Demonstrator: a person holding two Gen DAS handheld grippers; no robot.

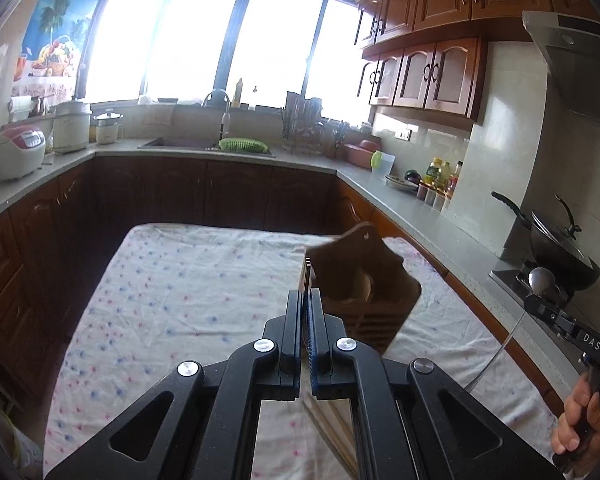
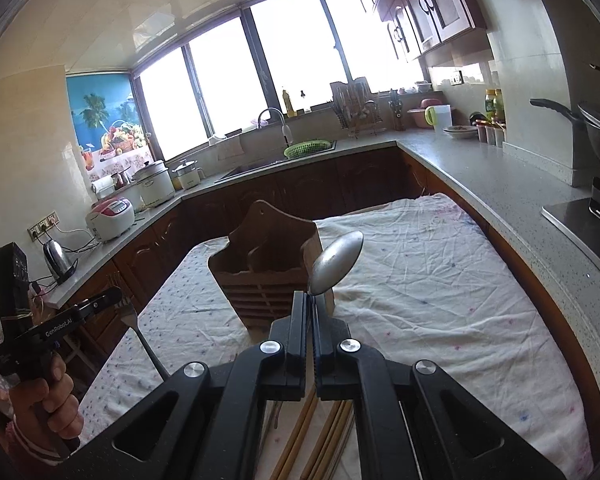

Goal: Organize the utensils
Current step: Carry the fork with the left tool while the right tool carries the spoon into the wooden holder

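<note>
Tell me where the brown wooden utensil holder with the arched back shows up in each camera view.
Left wrist view: the brown wooden utensil holder stands right of centre on the flowered cloth, just beyond the closed fingers.
Right wrist view: the holder stands at centre, left of the metal spoon.
Shared landmark: the green plastic basket at the sink.

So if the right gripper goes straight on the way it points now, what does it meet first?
Most likely the wooden utensil holder, which stands directly ahead of the right gripper on the cloth-covered table. The spoon it holds would probably touch first; depth is hard to judge.
</note>
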